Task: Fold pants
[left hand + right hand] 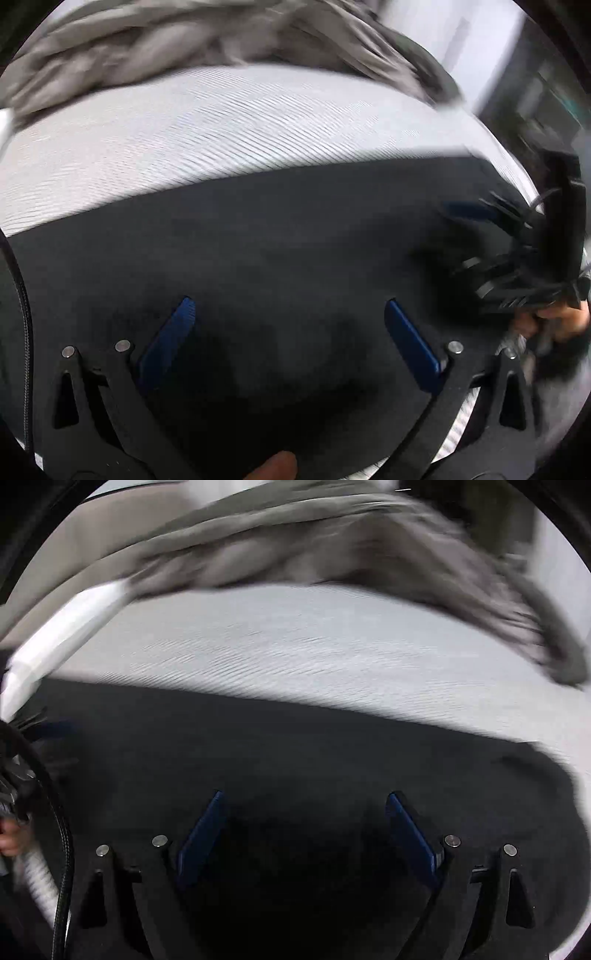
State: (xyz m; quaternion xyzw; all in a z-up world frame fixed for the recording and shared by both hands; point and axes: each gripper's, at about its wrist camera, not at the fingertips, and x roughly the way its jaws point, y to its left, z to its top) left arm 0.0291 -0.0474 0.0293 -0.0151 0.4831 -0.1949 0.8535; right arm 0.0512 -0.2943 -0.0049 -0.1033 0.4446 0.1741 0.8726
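Right hand-held gripper [303,834] spread wide over dark pants [295,746]; grey cloth [295,546] beyond, blurred.

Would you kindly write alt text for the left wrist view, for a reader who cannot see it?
The left gripper is open, its blue fingers spread above black pants lying on a white ribbed bed cover. A rumpled grey blanket, blurred, lies beyond, and the right gripper, also open, reaches in from the right edge.
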